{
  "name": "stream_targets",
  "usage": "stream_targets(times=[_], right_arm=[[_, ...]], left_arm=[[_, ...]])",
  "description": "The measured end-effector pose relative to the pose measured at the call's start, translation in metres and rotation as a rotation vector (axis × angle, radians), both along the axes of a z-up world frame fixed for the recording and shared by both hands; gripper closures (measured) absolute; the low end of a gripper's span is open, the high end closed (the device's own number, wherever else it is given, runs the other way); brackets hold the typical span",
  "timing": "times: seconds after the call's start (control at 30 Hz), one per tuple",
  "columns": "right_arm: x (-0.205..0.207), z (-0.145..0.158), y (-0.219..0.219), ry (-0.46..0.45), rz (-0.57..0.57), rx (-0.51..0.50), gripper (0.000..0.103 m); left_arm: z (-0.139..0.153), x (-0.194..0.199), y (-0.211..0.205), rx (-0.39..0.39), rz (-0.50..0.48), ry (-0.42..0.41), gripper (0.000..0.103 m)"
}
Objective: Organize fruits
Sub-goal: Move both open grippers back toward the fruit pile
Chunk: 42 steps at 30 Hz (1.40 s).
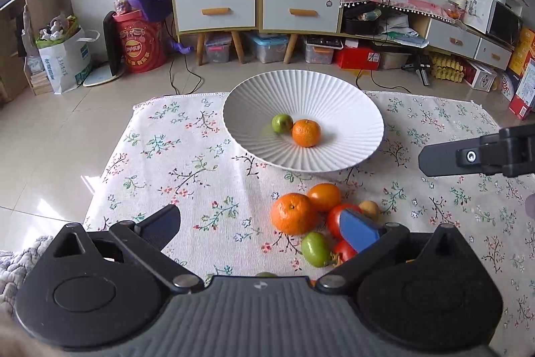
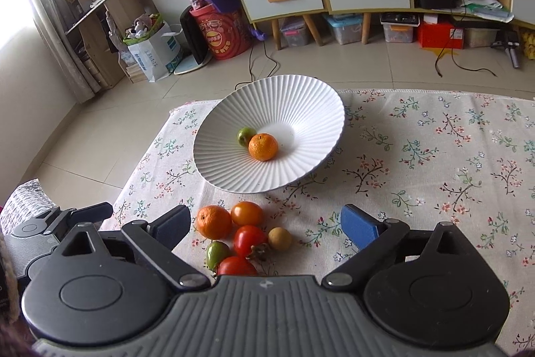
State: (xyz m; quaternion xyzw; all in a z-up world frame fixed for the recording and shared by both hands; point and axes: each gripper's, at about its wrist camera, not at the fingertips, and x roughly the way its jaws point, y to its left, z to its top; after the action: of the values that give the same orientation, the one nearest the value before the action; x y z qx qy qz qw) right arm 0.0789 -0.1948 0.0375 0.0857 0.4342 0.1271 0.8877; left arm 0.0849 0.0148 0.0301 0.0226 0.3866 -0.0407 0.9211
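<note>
Bowl: the white ribbed bowl [image 1: 302, 126] sat toward the far edge of the flowered tablecloth [image 1: 187, 163]; a small green fruit [image 1: 281, 123] and a mandarin [image 1: 306, 132] lay touching in its well.
Loose pile: you had a larger mandarin [image 2: 214, 221], an orange tomato [image 2: 246, 213], two red tomatoes [image 2: 249, 240], a green fruit [image 2: 216, 254] and a small brown fruit [image 2: 279, 238] clustered near the near edge, just before the bowl.
Left gripper [image 1: 264, 228]: fingers spread wide, nothing between them.
Right gripper [image 2: 265, 223]: fingers spread wide over the pile, empty.
Doing it well: you would best have taken an outer fruit, probably the larger mandarin, centring the pads so its neighbours did not roll.
Views: your right wrist view showed the whole pile; your left view hid part behind its blue pad but showed the right gripper's finger [image 1: 441, 159] at the cloth's right side.
</note>
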Motion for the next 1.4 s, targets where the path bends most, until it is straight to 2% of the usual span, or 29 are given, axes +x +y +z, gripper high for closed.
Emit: stream_targets(times=[0.13, 0.43, 0.7, 1.0, 1.13, 1.4], right_arm=[[-0.009, -0.006, 0.000, 0.017, 0.009, -0.020, 0.007], [-0.037, -0.026, 0.002, 0.033, 0.054, -0.085, 0.005], [-0.056, -0.040, 0.005, 0.019, 0.104, -0.139, 0.005], [-0.074, -0.066, 0.011, 0.035, 0.161, -0.154, 0.005], [-0.082, -0.073, 0.015, 0.022, 0.195, -0.176, 0.005], [-0.086, -0.079, 0.025, -0.040, 0.231, -0.215, 0.005]], left_arm=[[-0.009, -0.014, 0.009, -0.009, 0.006, -0.012, 0.009], [-0.025, -0.029, 0.022, 0.004, 0.012, 0.037, 0.009], [-0.041, -0.043, 0.022, 0.015, -0.019, 0.054, 0.009], [-0.066, -0.060, 0.026, 0.016, -0.072, 0.064, 0.009], [-0.074, -0.066, 0.027, 0.027, -0.093, 0.056, 0.009], [-0.075, -0.069, 0.029, -0.002, -0.101, 0.015, 0.009]])
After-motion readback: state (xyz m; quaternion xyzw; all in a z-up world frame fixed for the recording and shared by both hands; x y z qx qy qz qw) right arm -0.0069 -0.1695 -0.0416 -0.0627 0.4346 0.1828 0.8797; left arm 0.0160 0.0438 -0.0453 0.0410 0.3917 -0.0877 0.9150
